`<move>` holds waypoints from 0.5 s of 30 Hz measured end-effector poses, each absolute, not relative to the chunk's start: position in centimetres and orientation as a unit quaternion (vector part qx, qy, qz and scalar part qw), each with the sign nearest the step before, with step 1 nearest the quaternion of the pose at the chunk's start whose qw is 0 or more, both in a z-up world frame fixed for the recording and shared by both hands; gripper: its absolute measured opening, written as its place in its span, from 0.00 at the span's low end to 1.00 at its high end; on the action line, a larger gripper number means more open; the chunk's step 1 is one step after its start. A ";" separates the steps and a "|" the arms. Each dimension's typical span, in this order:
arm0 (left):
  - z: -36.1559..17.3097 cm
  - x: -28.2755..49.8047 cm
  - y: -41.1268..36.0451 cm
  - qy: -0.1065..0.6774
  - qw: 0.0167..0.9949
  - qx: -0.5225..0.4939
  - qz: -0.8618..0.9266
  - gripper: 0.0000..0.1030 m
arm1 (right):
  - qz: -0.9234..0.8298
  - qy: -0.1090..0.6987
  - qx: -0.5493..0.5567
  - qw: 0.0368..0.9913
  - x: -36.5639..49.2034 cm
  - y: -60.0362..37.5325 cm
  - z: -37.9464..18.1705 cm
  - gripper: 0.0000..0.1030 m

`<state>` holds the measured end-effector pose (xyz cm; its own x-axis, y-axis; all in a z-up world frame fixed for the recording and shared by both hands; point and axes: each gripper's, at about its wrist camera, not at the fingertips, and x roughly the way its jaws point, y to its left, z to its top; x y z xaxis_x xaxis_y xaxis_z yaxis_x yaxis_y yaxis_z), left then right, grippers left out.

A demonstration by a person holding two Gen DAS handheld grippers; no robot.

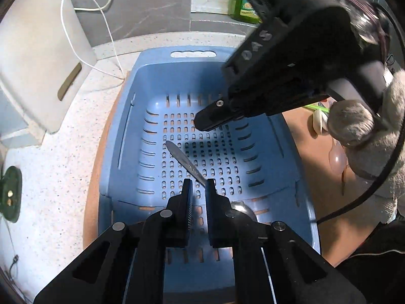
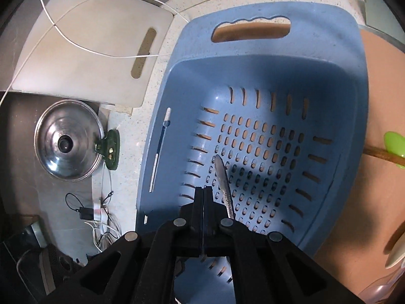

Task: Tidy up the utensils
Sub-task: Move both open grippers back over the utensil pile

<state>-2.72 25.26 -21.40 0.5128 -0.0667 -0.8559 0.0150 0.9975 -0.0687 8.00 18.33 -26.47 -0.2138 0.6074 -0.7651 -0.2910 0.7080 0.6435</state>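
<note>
A blue perforated basket (image 1: 157, 76) (image 2: 324, 38) stands on a tan mat. In it lies a metal spoon (image 1: 184, 163) (image 2: 222, 177), its handle on the holed floor and its bowl by the near wall. My left gripper (image 1: 198, 185) hangs over the near end of the handle. Its jaws are drawn in to a narrow slit, and the handle runs under the right fingertip (image 1: 211, 190). I cannot tell whether they touch. My right gripper (image 2: 203, 190) (image 1: 202, 122) is shut with nothing in it, beside the handle and above the basket floor.
A white cutting board (image 1: 38, 71) (image 2: 96, 45) with a white cable over it lies to the left. A steel pot lid (image 2: 68, 141) and a green clip (image 2: 111, 149) sit beside it. A green bottle (image 1: 243, 5) stands behind. Green and pale utensils (image 2: 395, 147) lie right of the basket.
</note>
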 end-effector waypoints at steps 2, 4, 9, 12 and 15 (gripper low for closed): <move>-20.9 -2.8 25.1 0.487 0.873 -0.027 -0.025 0.07 | 0.373 0.680 0.111 0.622 8.0 18.0 -25.8 0.00; -20.0 -2.7 24.7 0.480 0.877 -0.024 -0.027 0.07 | 0.384 0.670 0.110 0.626 8.0 17.2 -24.8 0.00; -17.6 -3.1 22.4 0.455 0.889 -0.008 -0.045 0.14 | 0.403 0.627 0.094 0.660 8.6 12.6 -21.5 0.03; -16.4 -3.1 20.2 0.442 0.895 -0.001 -0.066 0.20 | 0.394 0.591 0.078 0.700 9.4 8.3 -19.0 0.21; -15.9 -2.9 17.7 0.436 0.895 0.005 -0.090 0.21 | 0.374 0.546 0.084 0.745 9.6 2.8 -16.8 0.62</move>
<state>-2.90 17.71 -15.90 0.6032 -0.1577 -0.7818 0.1661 0.9836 -0.0702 9.63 2.83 -16.76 0.1242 0.6484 -0.7511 -0.4652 0.7067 0.5331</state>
